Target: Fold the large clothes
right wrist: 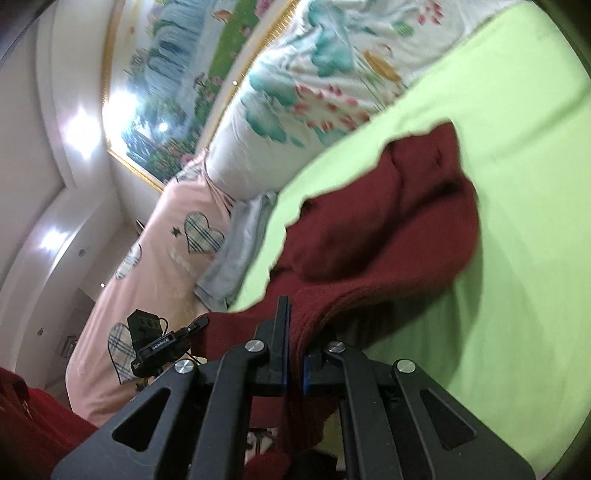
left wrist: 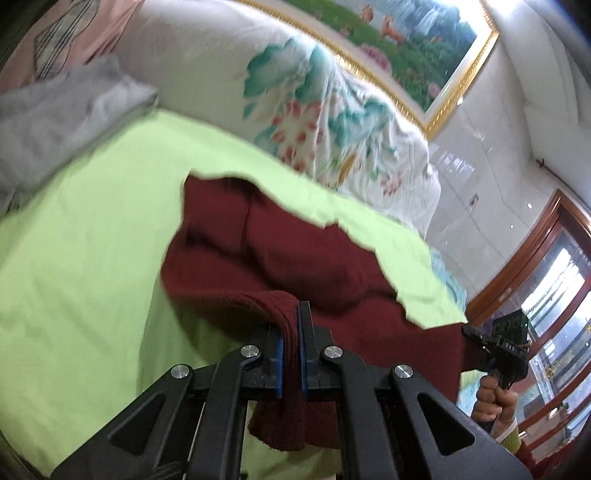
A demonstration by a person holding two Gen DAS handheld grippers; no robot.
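A dark red knit sweater lies partly on the light green bed sheet, its near edge lifted. My left gripper is shut on a bunched fold of its ribbed edge. My right gripper is shut on another part of the same edge of the sweater. The right gripper also shows in the left wrist view, clamped on the sweater's edge at the far right. The left gripper also shows in the right wrist view, at the left end of the stretched edge.
A grey garment lies at the head of the bed. A floral white quilt and a pink quilt with plaid hearts are piled behind. A framed landscape painting hangs on the wall. A wooden glass door stands right.
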